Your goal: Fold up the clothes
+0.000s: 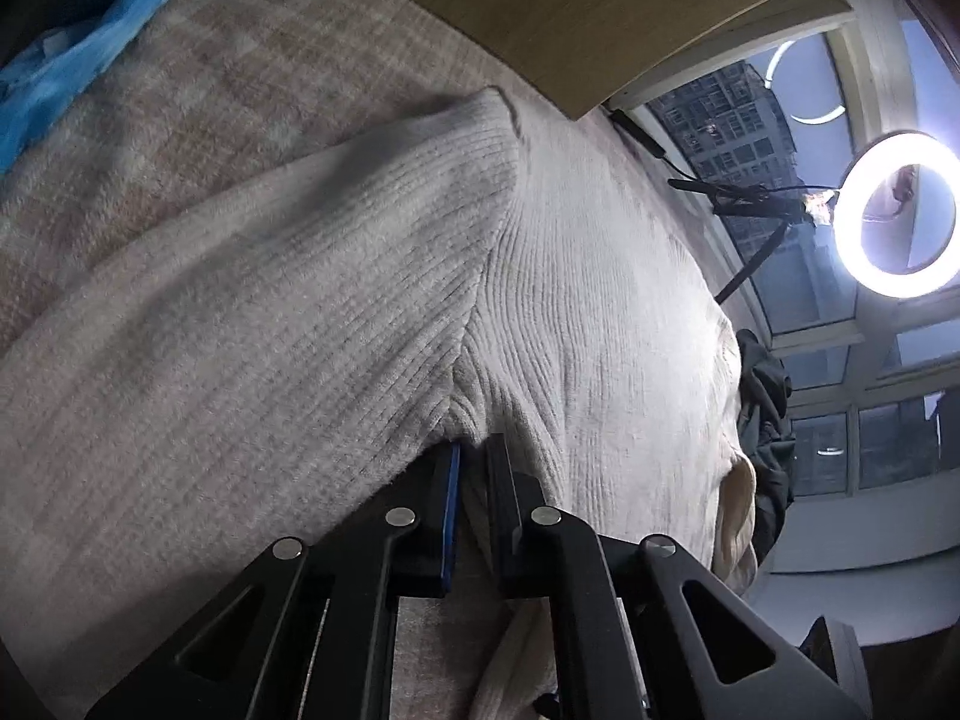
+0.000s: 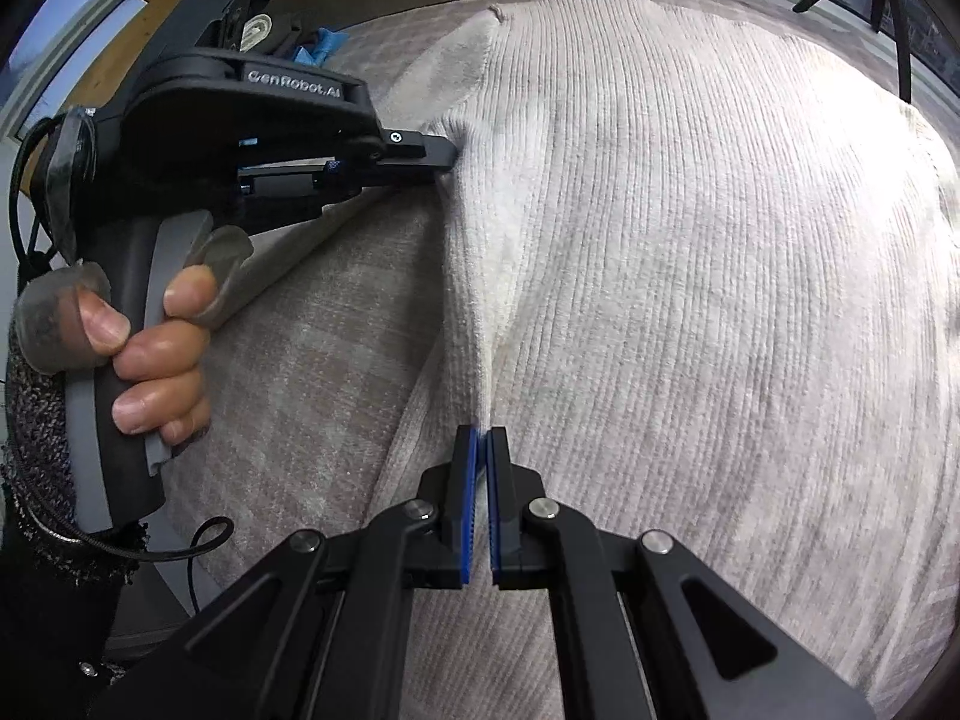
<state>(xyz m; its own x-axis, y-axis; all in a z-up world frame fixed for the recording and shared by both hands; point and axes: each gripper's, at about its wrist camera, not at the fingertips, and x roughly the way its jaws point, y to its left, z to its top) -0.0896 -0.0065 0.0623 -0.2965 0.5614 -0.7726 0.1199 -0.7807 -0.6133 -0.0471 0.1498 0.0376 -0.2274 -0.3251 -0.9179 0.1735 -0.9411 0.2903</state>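
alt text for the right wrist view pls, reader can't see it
The right gripper is shut on the edge of a cream ribbed sweater lying on a checked blanket. At upper left, the left gripper, held in a hand, pinches the same edge further along.

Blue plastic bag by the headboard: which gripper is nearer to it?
Left. The left gripper grips the sweater just below the blue bag; the right gripper pinches its edge much farther away.
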